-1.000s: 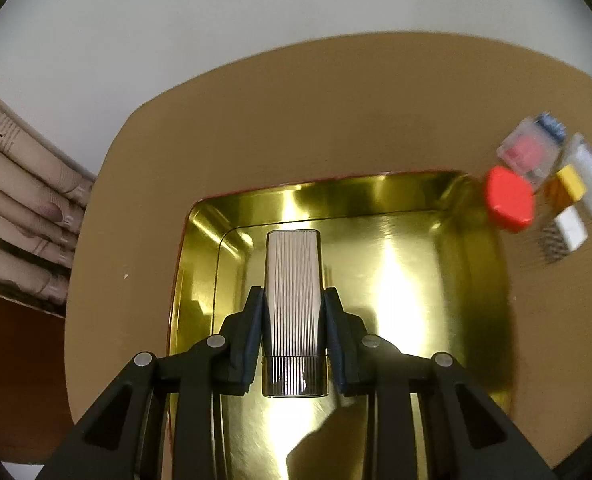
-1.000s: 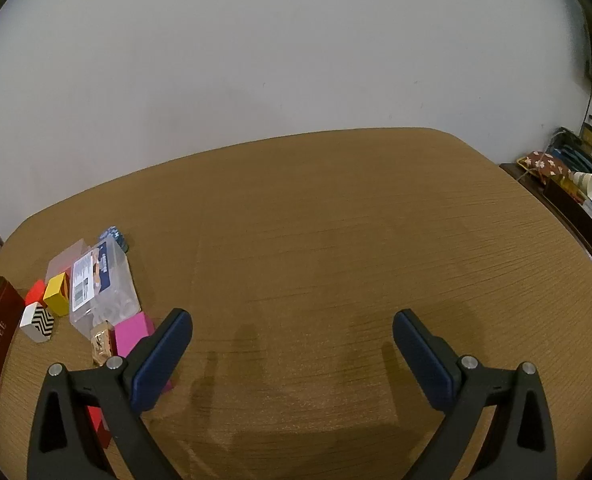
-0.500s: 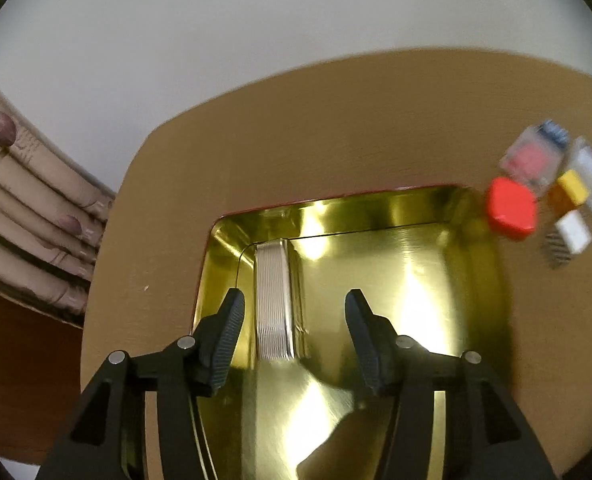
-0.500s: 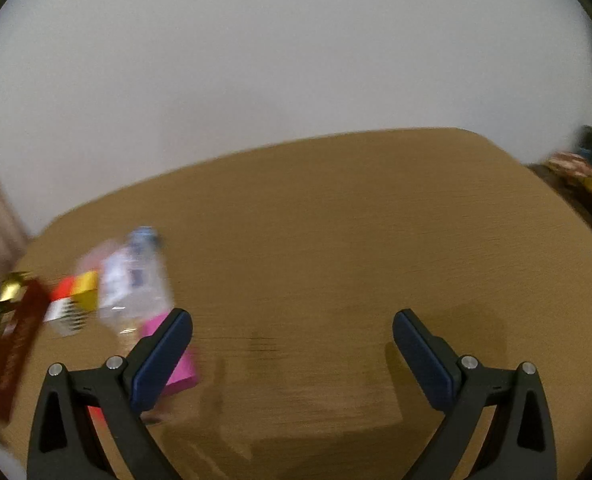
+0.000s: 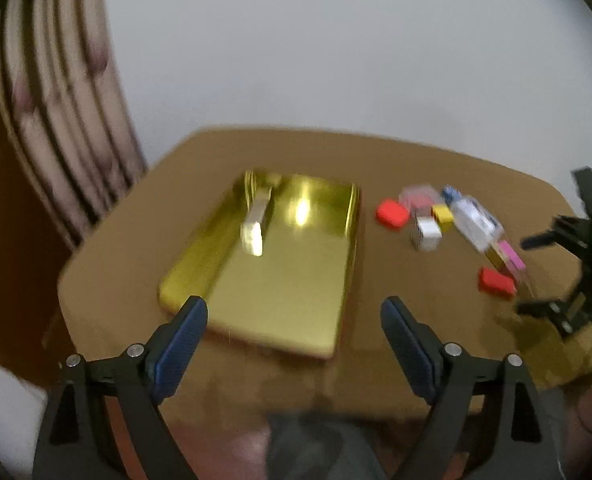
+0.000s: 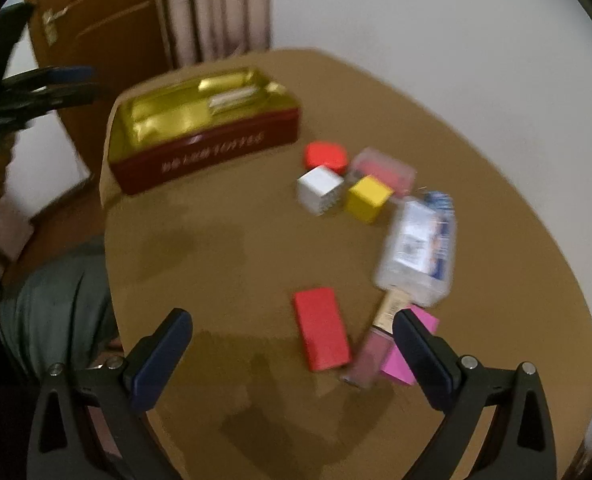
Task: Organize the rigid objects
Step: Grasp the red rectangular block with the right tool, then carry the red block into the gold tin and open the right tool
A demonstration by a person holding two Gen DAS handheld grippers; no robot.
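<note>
A gold-lined tin (image 5: 288, 292) with dark red sides (image 6: 208, 156) stands on the round brown table. A ribbed silver bar (image 5: 256, 220) lies inside it near its far left corner, also in the right wrist view (image 6: 232, 98). My left gripper (image 5: 294, 344) is open and empty, pulled back above the tin's near edge. My right gripper (image 6: 292, 356) is open and empty, hovering over a flat red box (image 6: 321, 334). A red lid (image 6: 323, 156), a white cube (image 6: 319, 190), a yellow cube (image 6: 367, 198) and a clear case (image 6: 417, 248) lie beyond.
A pink block (image 6: 405, 356) and a pinkish tube (image 6: 369, 354) lie by my right fingertip. A clear pink box (image 6: 383, 170) sits behind the cubes. A wooden door (image 6: 96, 32) and a curtain (image 5: 56, 92) stand past the table. The person's lap (image 6: 52, 308) is at the table's near edge.
My left gripper opened, let go of the silver bar in the tin, and drew back and up. My right gripper swung left, over the loose objects.
</note>
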